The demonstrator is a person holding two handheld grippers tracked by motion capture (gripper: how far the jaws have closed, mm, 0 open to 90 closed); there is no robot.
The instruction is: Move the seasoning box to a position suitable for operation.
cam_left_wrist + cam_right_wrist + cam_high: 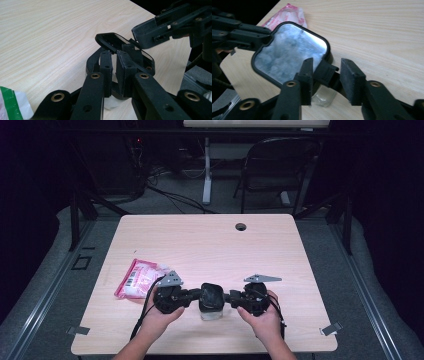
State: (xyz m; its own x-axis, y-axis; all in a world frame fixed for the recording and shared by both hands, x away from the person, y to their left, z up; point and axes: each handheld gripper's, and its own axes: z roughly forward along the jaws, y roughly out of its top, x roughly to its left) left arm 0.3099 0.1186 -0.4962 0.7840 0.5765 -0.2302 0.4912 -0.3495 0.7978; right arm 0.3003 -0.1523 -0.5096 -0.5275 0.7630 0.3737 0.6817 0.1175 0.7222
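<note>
A small clear container [211, 297] with a black-rimmed lid [289, 52] stands near the table's front edge, between my two grippers. My left gripper [196, 295] comes in from the left. In the left gripper view its jaws [114, 67] are pinched together on the near edge of the lid [120, 41]. My right gripper [231, 297] comes in from the right. Its jaws [328, 75] stand apart on either side of the lid's black latch [327, 72], with the right pad well off it. The clear base [323, 97] shows below the latch.
A pink and white plastic packet [140, 277] lies on the table just left of my left hand. The wooden table [210, 245] has a cable hole [241, 226] near its far edge. A folding chair [280, 165] stands behind the table.
</note>
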